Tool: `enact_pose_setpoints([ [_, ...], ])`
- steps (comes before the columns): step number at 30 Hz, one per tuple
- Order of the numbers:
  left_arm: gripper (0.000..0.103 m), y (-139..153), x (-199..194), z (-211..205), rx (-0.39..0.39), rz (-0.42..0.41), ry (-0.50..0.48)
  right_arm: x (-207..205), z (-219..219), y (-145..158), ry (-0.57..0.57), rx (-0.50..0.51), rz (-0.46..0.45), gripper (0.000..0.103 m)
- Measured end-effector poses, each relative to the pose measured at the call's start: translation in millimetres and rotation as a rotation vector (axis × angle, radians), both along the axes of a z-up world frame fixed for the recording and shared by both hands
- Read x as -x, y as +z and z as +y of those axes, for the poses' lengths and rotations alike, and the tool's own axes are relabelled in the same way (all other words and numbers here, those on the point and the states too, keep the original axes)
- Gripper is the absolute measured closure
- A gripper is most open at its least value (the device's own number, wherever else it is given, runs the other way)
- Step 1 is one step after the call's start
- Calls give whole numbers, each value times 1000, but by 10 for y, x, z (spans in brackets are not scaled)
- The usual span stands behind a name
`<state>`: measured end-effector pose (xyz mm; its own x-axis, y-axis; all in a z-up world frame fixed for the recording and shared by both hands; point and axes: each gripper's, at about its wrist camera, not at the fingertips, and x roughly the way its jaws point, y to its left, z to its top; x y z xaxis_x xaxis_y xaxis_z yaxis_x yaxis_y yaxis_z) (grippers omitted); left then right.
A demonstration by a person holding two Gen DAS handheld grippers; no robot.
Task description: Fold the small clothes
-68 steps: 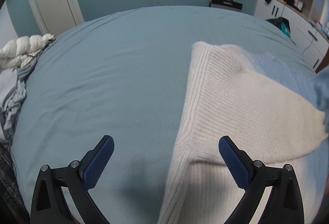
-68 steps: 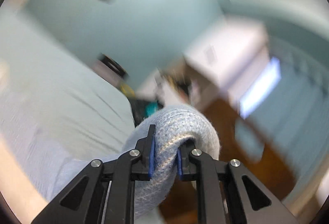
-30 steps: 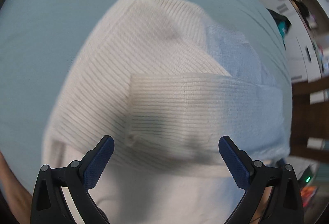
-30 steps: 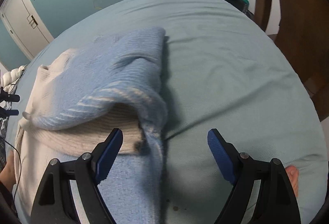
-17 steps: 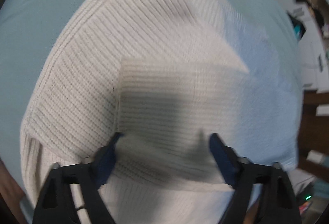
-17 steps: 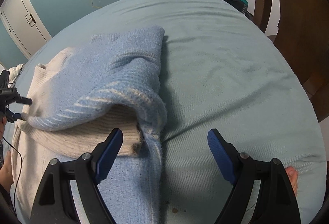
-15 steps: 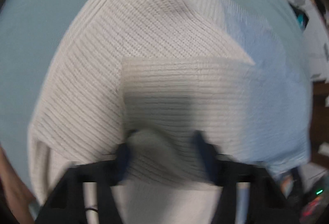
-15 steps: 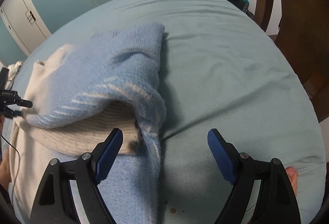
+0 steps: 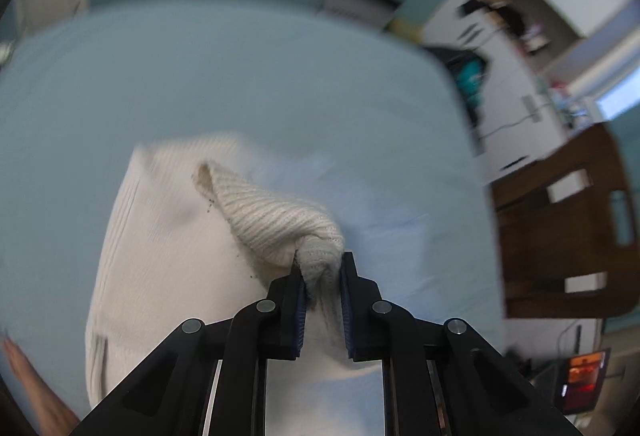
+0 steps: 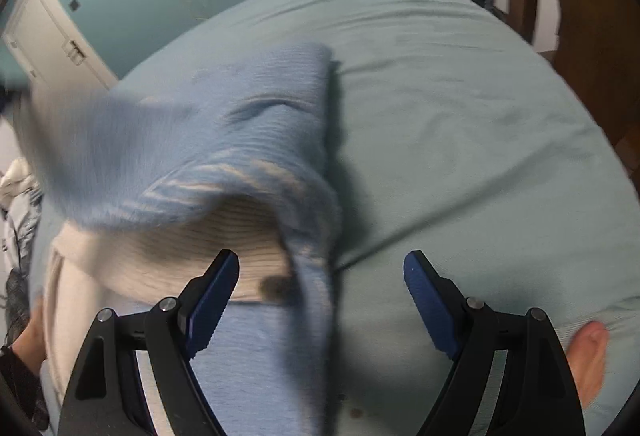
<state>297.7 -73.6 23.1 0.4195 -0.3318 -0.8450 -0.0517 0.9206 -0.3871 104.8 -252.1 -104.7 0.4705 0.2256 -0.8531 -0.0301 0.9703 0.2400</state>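
Mid-fold on the cream-and-blue knit sweater (image 9: 168,236), spread on the teal bedsheet (image 9: 240,76). Judged from the layout: a sleeve or side panel picked up, ready to be carried across the body of the garment.

Left gripper (image 9: 323,290), bottom centre of the left wrist view: jaws closing, pads already pinching a bunched cream ribbed fold (image 9: 280,224). Fold rising as a peak from the pads toward the middle of the frame, clear of the flat cream panel at centre left. Blue half of the garment just right of the peak, blurred.

Right gripper (image 10: 322,288), bottom of the right wrist view: jaws wide, nothing between the pads. Blue part of the sweater (image 10: 240,140) in the centre and left of that frame, draped over a cream ribbed layer (image 10: 192,244). Left pad over the cream layer near its lower edge; right pad over bare sheet, apart from the cloth. Contact between left pad and cloth not clear.

Next, as a judgement: pinched fold carried over and laid flat across the body, edges lined up, then released. Possibly a steadying press from the open gripper against slipping layers. Risk: thick knit sliding out of a narrow pinch, or the lower layer dragged along.
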Motion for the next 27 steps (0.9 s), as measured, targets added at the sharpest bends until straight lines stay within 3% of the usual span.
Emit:
enact_pose_setpoints([
  [5,90,1320,-35,-640,36,-248,-56,29,149,49,47,10,-30,21],
  [10,93,2045,-46,-1160,45,-389,-79,86,105,102,43,-46,-52,21],
  [12,94,2203,-36,-1403,9,-439,-79,122,65,123,37,-64,-60,21],
  [16,94,2534,45,-1805,-89,-463,-70,212,-25,149,45,-109,-77,21],
  [21,95,2585,163,-2054,-39,-483,-83,229,-92,103,53,-113,-77,21],
  [23,95,2545,166,-2118,-25,-469,-100,216,-76,113,59,-137,-85,21],
  [27,95,2618,269,-2280,2,-515,-150,27,20,139,61,-214,-88,21],
])
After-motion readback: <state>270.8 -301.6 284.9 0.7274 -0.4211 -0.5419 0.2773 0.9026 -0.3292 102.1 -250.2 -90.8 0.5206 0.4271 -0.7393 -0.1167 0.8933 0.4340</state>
